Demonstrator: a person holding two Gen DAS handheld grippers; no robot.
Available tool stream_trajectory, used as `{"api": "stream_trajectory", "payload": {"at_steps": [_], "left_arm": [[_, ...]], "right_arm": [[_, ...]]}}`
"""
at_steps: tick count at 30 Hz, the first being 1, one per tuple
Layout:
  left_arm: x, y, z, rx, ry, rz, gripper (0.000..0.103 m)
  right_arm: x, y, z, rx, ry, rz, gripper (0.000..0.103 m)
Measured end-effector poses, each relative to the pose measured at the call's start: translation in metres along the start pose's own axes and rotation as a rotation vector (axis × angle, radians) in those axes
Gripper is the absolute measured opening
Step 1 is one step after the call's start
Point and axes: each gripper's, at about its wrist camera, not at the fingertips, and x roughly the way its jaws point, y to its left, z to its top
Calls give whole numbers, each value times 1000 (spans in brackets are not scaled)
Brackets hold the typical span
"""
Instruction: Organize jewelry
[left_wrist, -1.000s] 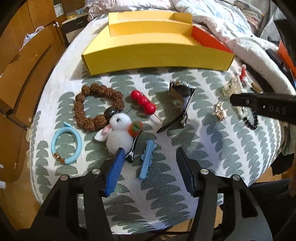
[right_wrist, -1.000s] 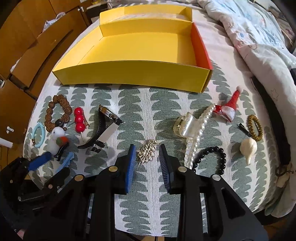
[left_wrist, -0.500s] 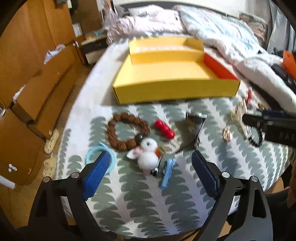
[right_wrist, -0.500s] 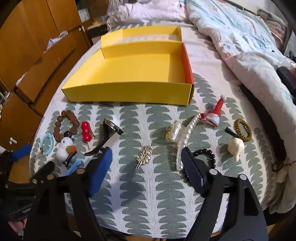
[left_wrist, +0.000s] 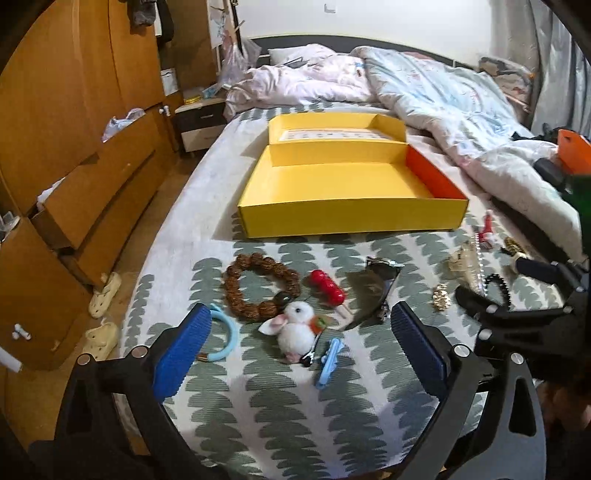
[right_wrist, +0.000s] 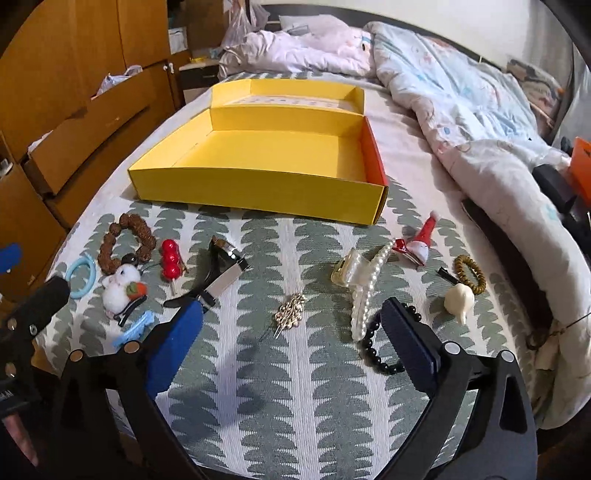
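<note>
Two grippers, left gripper (left_wrist: 297, 345) and right gripper (right_wrist: 291, 334), jaws opening wide, gripping nothing. No legible writing on yellow box (right_wrist: 258, 192); printed strip inside too blurred to read.

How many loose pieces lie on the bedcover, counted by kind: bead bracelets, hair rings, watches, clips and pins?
Bead bracelets: 2
Hair rings: 2
Watches: 1
Clips and pins: 7
Total: 12
</note>
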Motion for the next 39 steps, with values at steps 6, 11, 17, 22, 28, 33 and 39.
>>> {"api": "stream_trajectory", "payload": {"at_steps": [6,11,17,22,28,33,39], "left_arm": [[5,1,-4,14,-2,30,97],[8,6,-4,6,-8,29,97],[17,12,-3,11,-5,61,97],[32,23,-5,-16,33,75,97],[46,36,-16,-68,81,91,97],[53,27,-25,-20,103,91,97],[58,22,-31,19,120,89,97]], "right_arm": [[-3,1,-8,-19,-20,-44,98],[0,-3,-10,-10,-23,-58,98],[4,-8,-14,8,-23,-55,98],[6,-14,-22,35,-20,-46,98],[8,-25,-41,89,-15,-54,98],[3,-32,-53,122,-39,-65,98],[3,-42,-54,158,-46,-83,98]]}}
